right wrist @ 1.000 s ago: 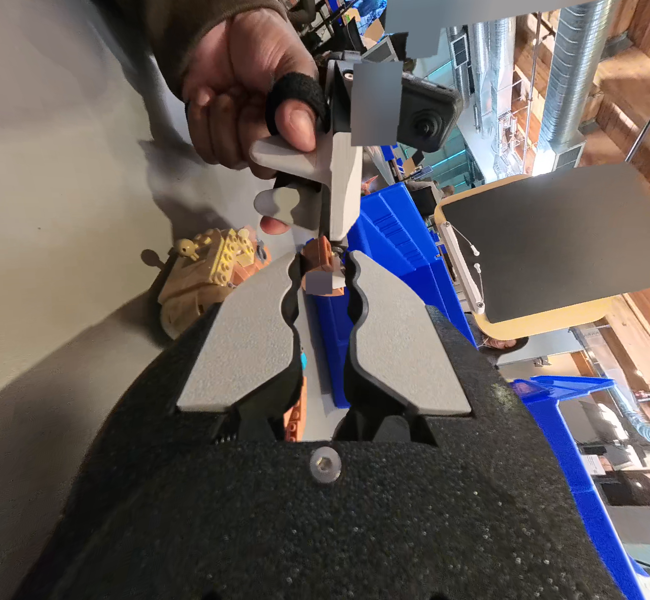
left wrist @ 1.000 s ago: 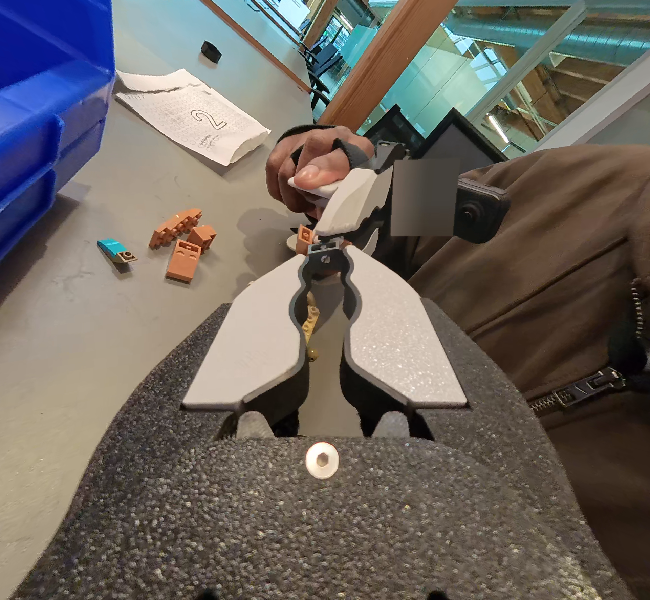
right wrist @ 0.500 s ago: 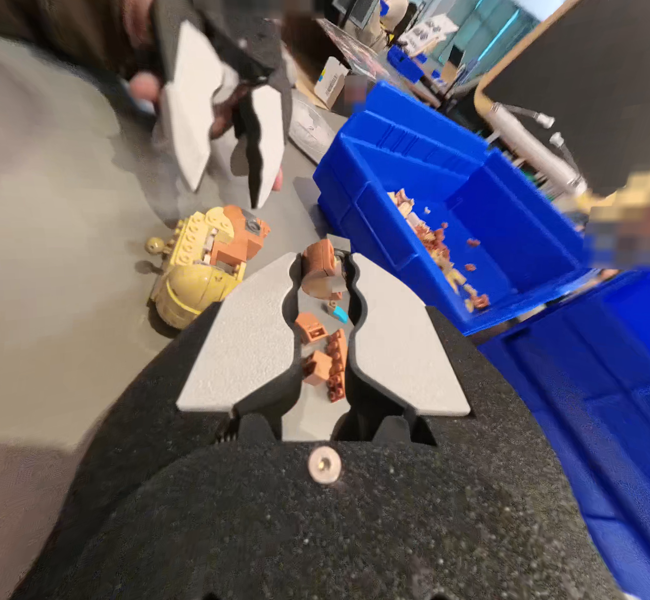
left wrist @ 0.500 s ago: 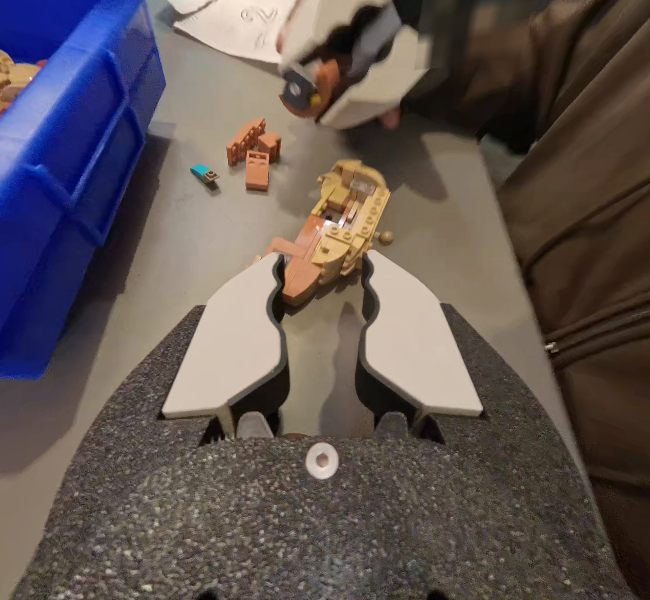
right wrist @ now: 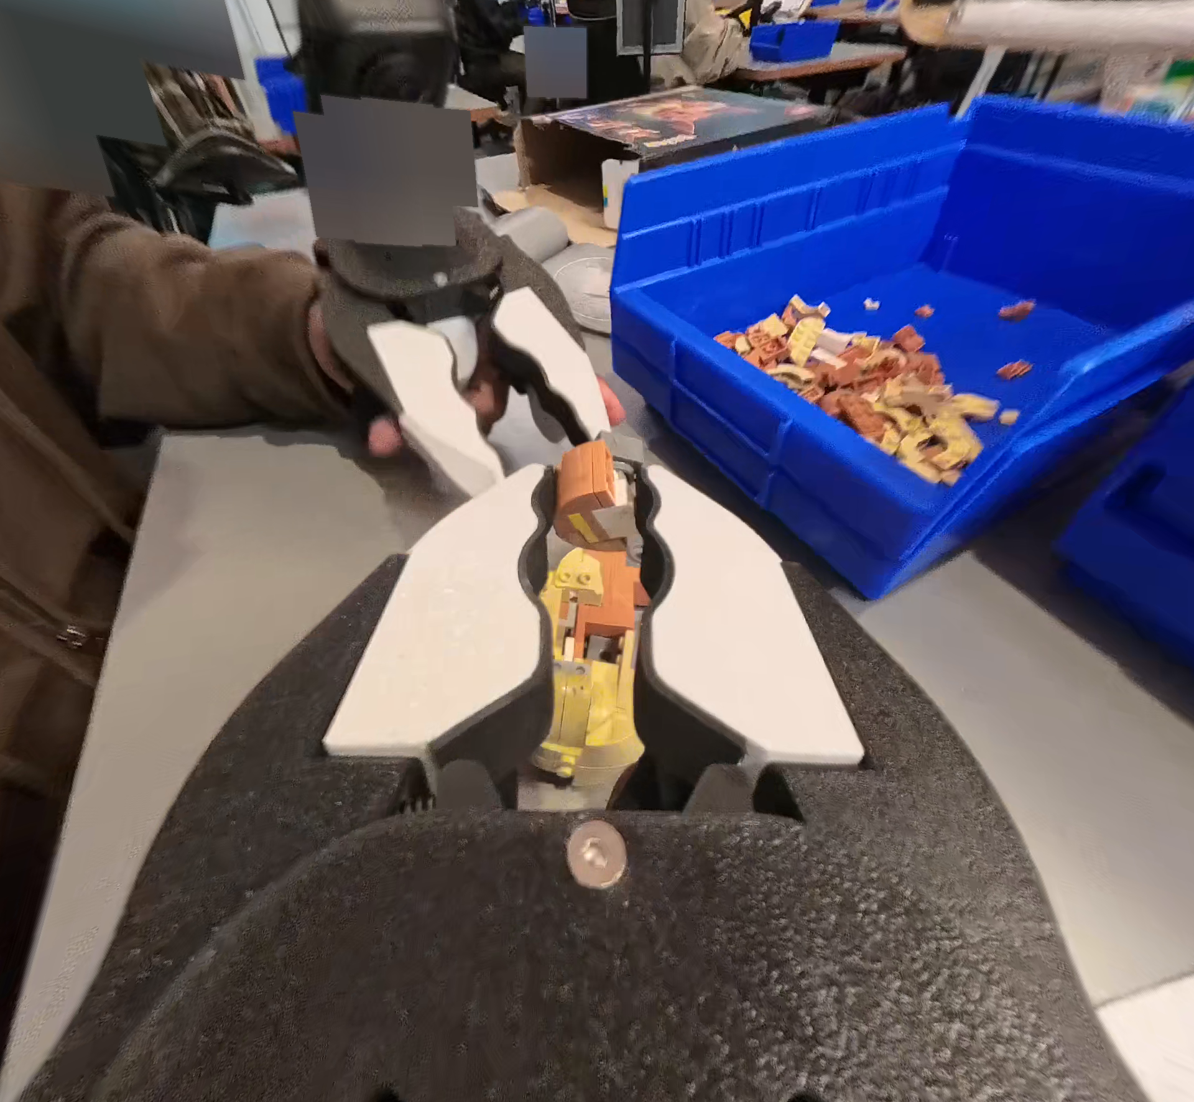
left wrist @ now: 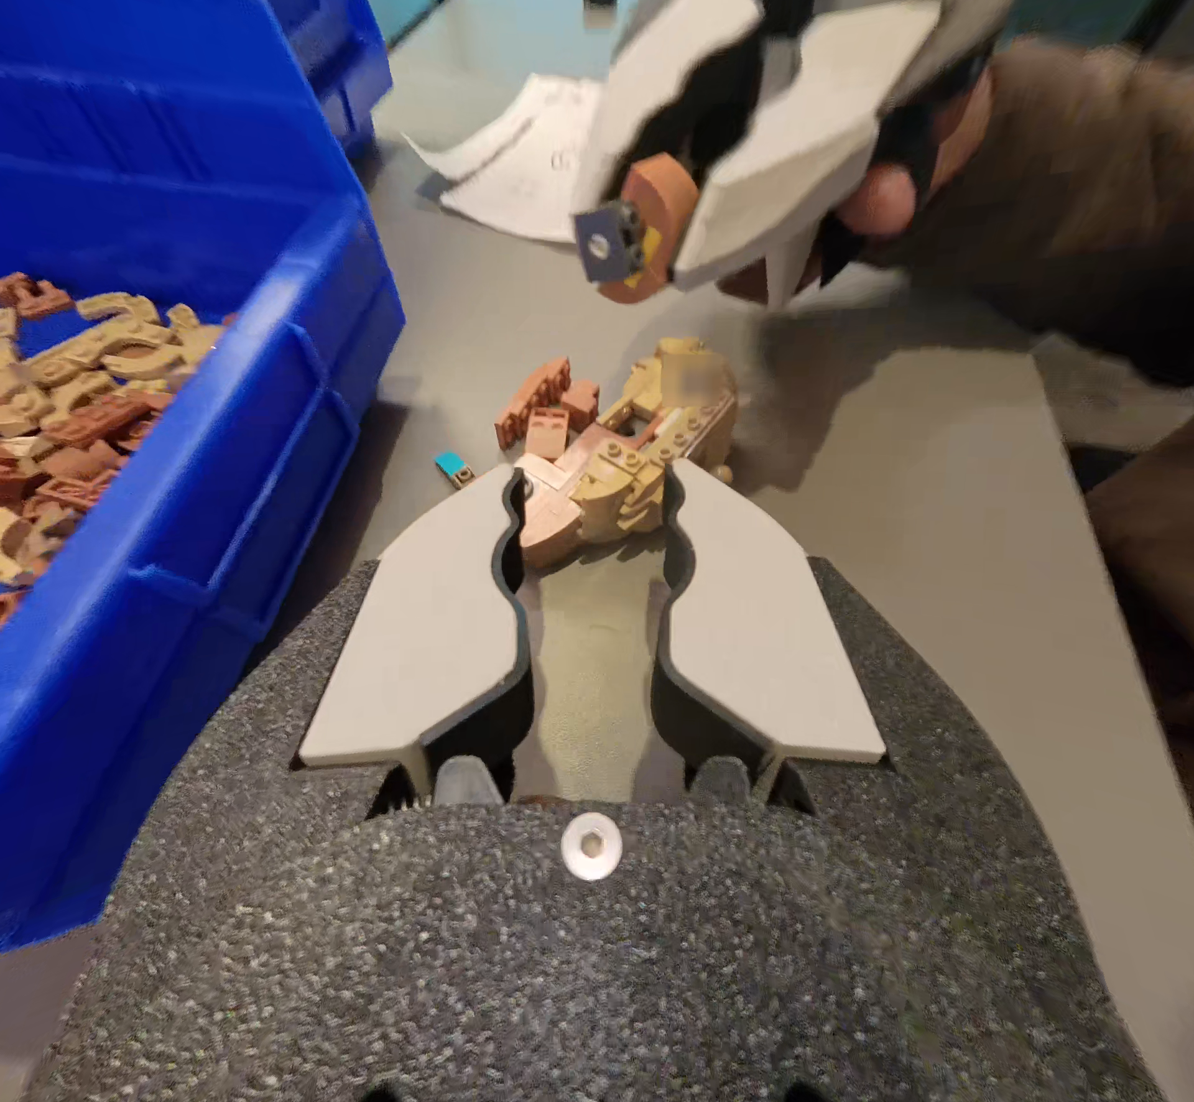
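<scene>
— What's the right gripper (right wrist: 594,489) got?

— A small brick assembly (right wrist: 591,505): a rounded, glossy brown piece with a flat grey plate and a dab of yellow on it. The smooth grey fingers are closed partway and pinch it at the tips, up off the table (right wrist: 271,528). From the left wrist view you see the same chunk (left wrist: 646,231) up in the air at the far right, a dark square plate facing out.

— And the left gripper (left wrist: 591,489)?

— Spread wide, nothing gripped. Its wavy-edged fingers sit either side of the near end of the tan and brown brick model (left wrist: 636,463) lying on the matte grey table. The model's nose sits between the tips, with a gap showing on the left side.

— What's around it?

— Just far-left of the model, a few loose brown bricks (left wrist: 543,405), studded and blocky, and a little teal piece (left wrist: 452,467). On the left, a blue plastic bin (left wrist: 194,425), ribbed walls, heaped with tan and brown parts. Far off, a curled white paper sheet (left wrist: 517,166).

— Changed from a second ago?

— Plenty. Back then both grippers met in mid-air on that brown chunk, the left nearly closed on it. Now the left has let go, opened wide and dropped to the model, while the right keeps the piece.
</scene>
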Available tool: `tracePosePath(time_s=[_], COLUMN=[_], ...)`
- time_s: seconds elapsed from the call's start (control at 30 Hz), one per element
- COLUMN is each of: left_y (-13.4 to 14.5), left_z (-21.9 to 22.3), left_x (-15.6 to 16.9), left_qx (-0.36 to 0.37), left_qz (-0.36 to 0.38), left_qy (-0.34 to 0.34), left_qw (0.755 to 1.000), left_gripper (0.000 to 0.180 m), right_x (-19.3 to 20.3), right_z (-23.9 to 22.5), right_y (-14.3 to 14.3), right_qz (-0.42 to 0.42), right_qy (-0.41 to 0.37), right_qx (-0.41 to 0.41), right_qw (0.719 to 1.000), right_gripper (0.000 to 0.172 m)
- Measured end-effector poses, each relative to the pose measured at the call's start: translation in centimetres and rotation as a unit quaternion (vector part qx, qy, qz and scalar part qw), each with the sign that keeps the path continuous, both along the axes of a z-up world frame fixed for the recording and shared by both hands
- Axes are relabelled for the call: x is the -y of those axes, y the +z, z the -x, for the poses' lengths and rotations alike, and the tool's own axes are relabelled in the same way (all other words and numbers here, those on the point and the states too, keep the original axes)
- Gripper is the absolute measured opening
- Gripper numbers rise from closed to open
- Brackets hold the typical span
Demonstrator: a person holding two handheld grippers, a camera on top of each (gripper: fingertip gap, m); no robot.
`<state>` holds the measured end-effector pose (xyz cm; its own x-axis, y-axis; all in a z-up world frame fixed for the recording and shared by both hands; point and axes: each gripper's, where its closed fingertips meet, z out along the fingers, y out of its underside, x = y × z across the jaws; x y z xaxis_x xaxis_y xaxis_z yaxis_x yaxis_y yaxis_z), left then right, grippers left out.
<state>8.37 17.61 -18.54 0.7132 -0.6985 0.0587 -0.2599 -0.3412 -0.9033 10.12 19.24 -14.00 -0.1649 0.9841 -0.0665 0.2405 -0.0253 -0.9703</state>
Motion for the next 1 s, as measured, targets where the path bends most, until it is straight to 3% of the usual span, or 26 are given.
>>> tracePosePath(time_s=[0.1,0.23,0.43,0.53,0.67,0.83,0.93,1.0], left_y=[2.8,5.4,6.4,6.6,6.8,7.5,7.6,7.5], left_z=[0.7,0.6,1.0,1.6,3.0,5.1,6.6,7.4], left_x=[0.5,1.6,3.5,4.7,5.8,5.7,5.2,5.0], left_qx=[0.129,0.294,0.33,0.324,0.36,0.47,0.537,0.57], left_qz=[0.012,0.068,0.065,0.053,0.08,0.126,0.141,0.146], left_qy=[-0.008,-0.049,-0.087,-0.103,-0.107,-0.076,-0.045,-0.03], left_qw=[0.992,0.952,0.938,0.939,0.923,0.87,0.831,0.808], left_gripper=[0.041,0.041,0.045,0.03,0.027,0.025,0.024,0.024], right_x=[0.6,2.4,6.7,7.7,8.9,9.1,7.9,7.6], right_z=[0.2,2.0,4.8,6.0,7.2,9.1,10.3,10.9], right_y=[0.6,1.2,1.4,1.0,1.3,1.9,2.3,2.4], right_qz=[-0.092,-0.209,-0.318,-0.313,-0.213,-0.114,-0.133,-0.144], right_qy=[-0.007,-0.001,0.052,0.065,0.089,0.075,0.015,-0.01], right_qx=[-0.013,-0.04,-0.052,-0.035,-0.021,-0.017,-0.024,-0.023], right_qw=[0.996,0.977,0.945,0.947,0.973,0.99,0.991,0.989], right_gripper=[0.024,0.024,0.024,0.024,0.024,0.024,0.041,0.04])
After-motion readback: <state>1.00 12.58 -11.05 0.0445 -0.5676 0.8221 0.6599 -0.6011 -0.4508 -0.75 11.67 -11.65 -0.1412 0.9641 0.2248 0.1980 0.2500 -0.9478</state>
